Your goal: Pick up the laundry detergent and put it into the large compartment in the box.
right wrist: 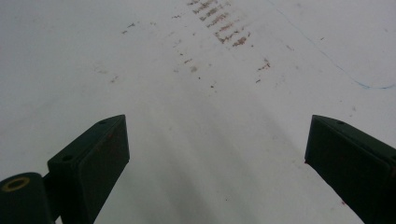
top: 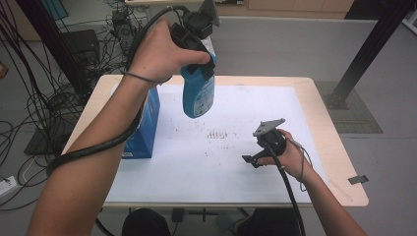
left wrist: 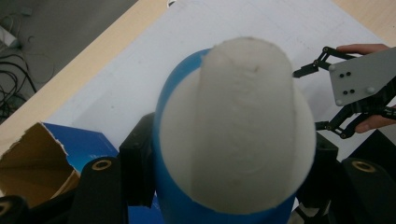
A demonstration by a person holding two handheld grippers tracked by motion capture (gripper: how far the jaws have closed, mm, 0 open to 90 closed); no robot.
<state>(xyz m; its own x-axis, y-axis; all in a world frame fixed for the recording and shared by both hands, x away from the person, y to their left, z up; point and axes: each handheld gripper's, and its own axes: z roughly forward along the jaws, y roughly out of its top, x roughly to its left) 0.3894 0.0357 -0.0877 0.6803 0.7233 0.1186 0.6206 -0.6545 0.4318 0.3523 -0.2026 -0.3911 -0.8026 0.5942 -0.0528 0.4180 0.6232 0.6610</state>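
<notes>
A grey floor with tangled black cables (top: pixel 29 98) at the left and a black frame post (top: pixel 366 54) at the right surrounds a pale wooden counter (top: pixel 334 152), most of which is covered by a white sheet (top: pixel 236 162) marked with a patch of small brown stains (top: pixel 217 134) near its middle. At the sheet's left edge stands a blue cardboard box (top: pixel 146 128); the left gripper view shows its top torn open and its brown inside (left wrist: pixel 28 163).

Above the counter, clear of the sheet, hangs a blue bottle (top: pixel 198 93) with a white cap (left wrist: pixel 243 121). The left gripper (top: pixel 209 61) holds it from above, its jaws closed on the bottle's sides just below the cap, so the bottle points down toward the sheet to the right of the box. In the left gripper view the black jaws press against the blue body on both sides.

The right gripper (top: pixel 251 160) rests low over the sheet at the right, well apart from the bottle, with a grey three-cornered plate (top: pixel 269 127) on top. Its jaws stand wide apart with nothing between them, and the stained patch (right wrist: pixel 224 28) lies ahead of them.
</notes>
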